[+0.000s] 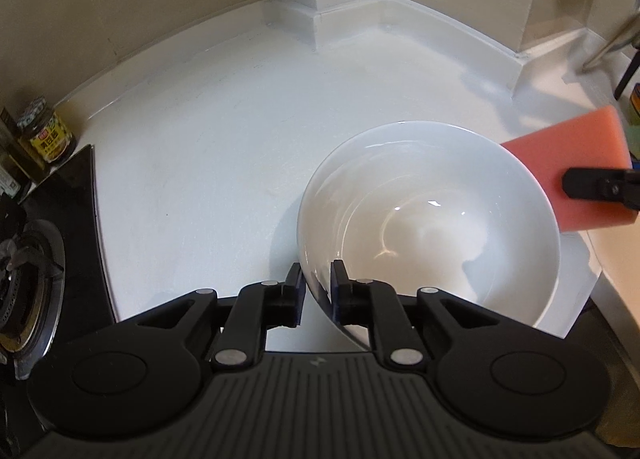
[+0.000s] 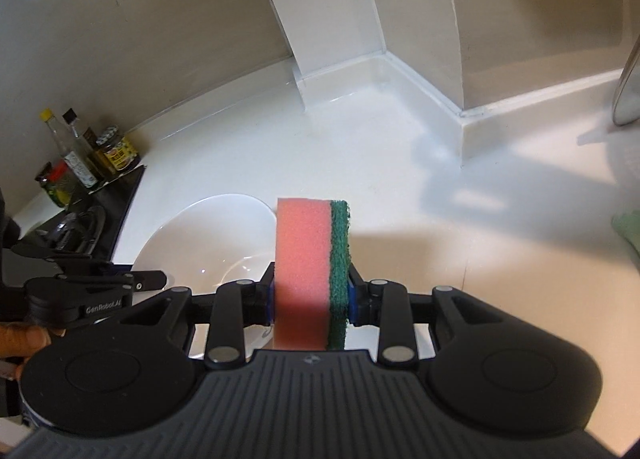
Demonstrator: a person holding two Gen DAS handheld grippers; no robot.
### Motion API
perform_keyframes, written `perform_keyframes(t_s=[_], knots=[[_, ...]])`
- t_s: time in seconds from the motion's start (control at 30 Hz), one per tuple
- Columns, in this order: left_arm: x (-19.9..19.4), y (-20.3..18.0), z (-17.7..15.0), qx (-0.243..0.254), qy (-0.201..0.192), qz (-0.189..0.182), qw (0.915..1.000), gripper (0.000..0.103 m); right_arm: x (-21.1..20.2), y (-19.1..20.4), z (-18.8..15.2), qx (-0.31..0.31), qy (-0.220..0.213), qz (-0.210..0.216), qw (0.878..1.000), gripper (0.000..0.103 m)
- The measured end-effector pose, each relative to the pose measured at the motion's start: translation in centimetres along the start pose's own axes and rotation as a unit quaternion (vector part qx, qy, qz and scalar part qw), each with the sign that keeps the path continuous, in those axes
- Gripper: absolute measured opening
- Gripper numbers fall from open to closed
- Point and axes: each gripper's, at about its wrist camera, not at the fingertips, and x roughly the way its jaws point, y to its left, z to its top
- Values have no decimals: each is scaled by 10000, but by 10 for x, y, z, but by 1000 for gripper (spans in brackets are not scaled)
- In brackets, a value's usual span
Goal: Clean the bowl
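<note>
White bowl (image 1: pixel 432 227) on the countertop (image 1: pixel 208 147), near rim straddled loosely by left gripper (image 1: pixel 317 291). Sponge (image 2: pixel 312 271) clamped in right gripper (image 2: pixel 311 299); best pinching rim firmly before scrubbing.

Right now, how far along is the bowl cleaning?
Done: the bowl looks clean inside, wet and shiny, standing on the counter. In hand: the right gripper clamps the sponge beside it; the left gripper straddles the near rim, pads apparently loose. Left: letting go and putting the sponge down.
</note>
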Motion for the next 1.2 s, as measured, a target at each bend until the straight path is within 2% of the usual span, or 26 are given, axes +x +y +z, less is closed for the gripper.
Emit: perform_keyframes(t_s=[0.17,0.3,0.43,0.7,0.83,1.0,1.2], knots=[[-1,0,-1,65,-111,-49,9999,13,0,12,-10,-199,121,-292,9993,27],[-1,0,-2,251,-160,-66,9995,13,-4,13,-18,-178,151,-325,9992,27],[-1,-2,-2,424,-197,-84,9989,13,-3,13,-13,-330,196,-322,9987,27],[-1,-3,-5,489,-273,-78,9984,13,26,16,21,-845,361,-150,9957,27],[1,-4,-2,555,-251,-104,9981,12,28,15,26,-1031,457,-34,9936,27],[9,3,13,615,-214,-419,9970,10,15,7,19,-970,566,75,9936,27],[15,4,24,1050,-194,-634,9923,10,10,-6,20,-814,679,233,9941,27]])
